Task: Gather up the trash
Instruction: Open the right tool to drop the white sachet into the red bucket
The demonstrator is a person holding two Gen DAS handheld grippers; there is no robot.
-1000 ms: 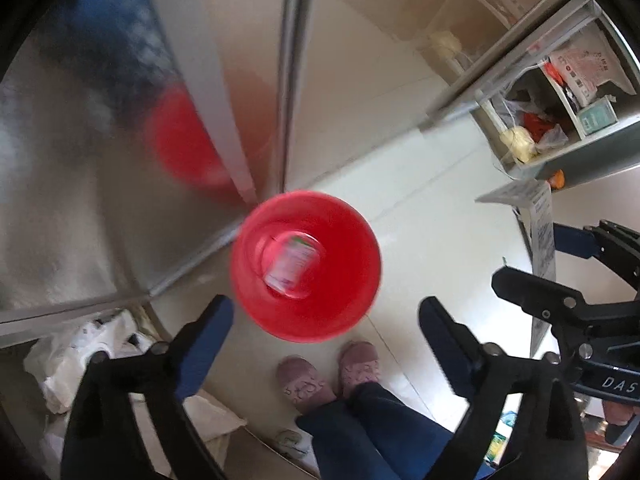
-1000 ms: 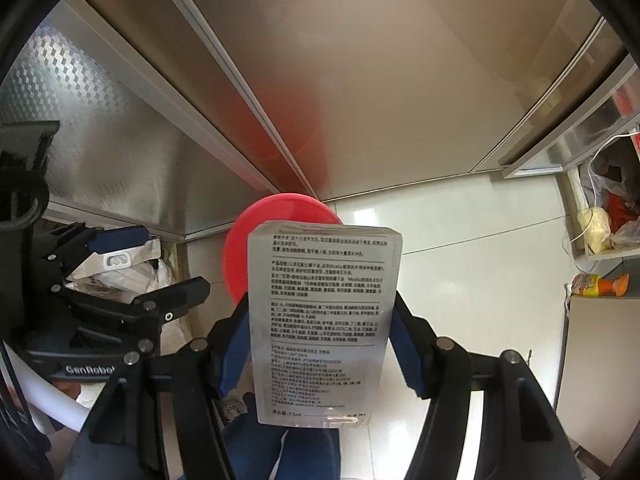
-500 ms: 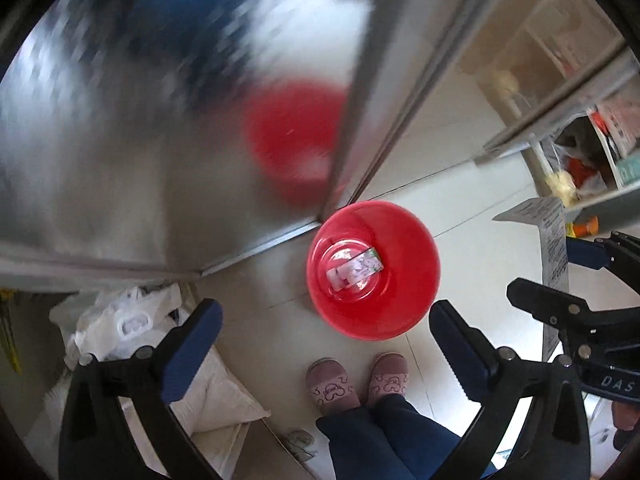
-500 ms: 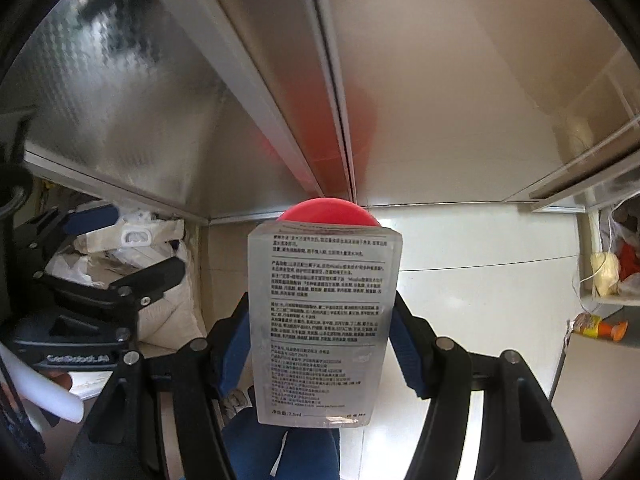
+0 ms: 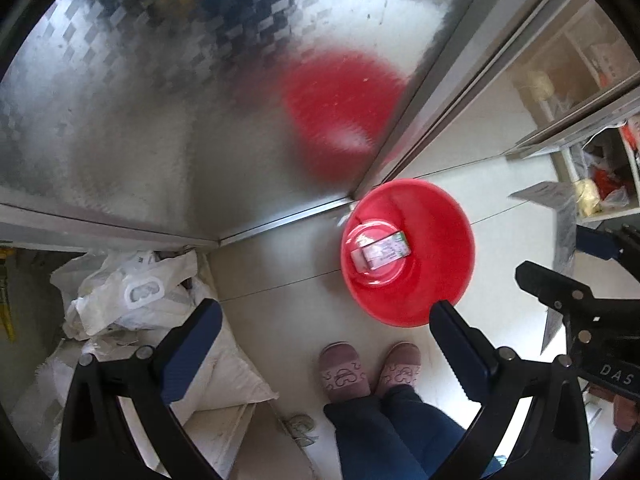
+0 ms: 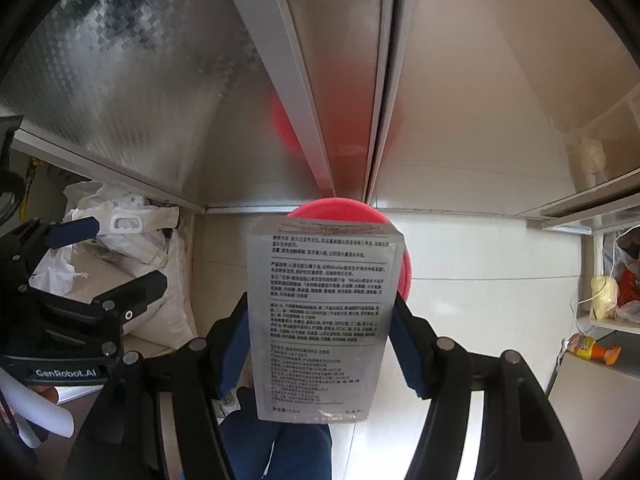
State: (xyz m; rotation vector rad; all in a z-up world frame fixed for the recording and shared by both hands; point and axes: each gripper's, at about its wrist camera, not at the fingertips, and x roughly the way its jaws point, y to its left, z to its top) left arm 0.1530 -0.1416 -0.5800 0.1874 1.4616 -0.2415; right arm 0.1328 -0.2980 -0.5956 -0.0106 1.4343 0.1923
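Observation:
A red bucket (image 5: 436, 280) stands on the pale floor against a steel cabinet corner, with a small pink and green packet (image 5: 382, 254) lying in its bottom. My left gripper (image 5: 320, 344) is open and empty, held high above the floor just left of the bucket. My right gripper (image 6: 320, 332) is shut on a silver printed sachet (image 6: 320, 320), held upright above the bucket (image 6: 405, 276), which the sachet mostly hides. The right gripper also shows at the right edge of the left wrist view (image 5: 568, 276).
White sacks and bags (image 5: 132, 300) lie on the floor at the left. Steel cabinet doors (image 5: 160, 120) rise behind the bucket. Shelves with bags (image 5: 600, 184) stand at the right. The person's slippered feet (image 5: 368, 368) are just below the bucket.
Both views have swung so the bucket slid right in the left wrist view. The sachet stays clamped in the right gripper. The left gripper stays open.

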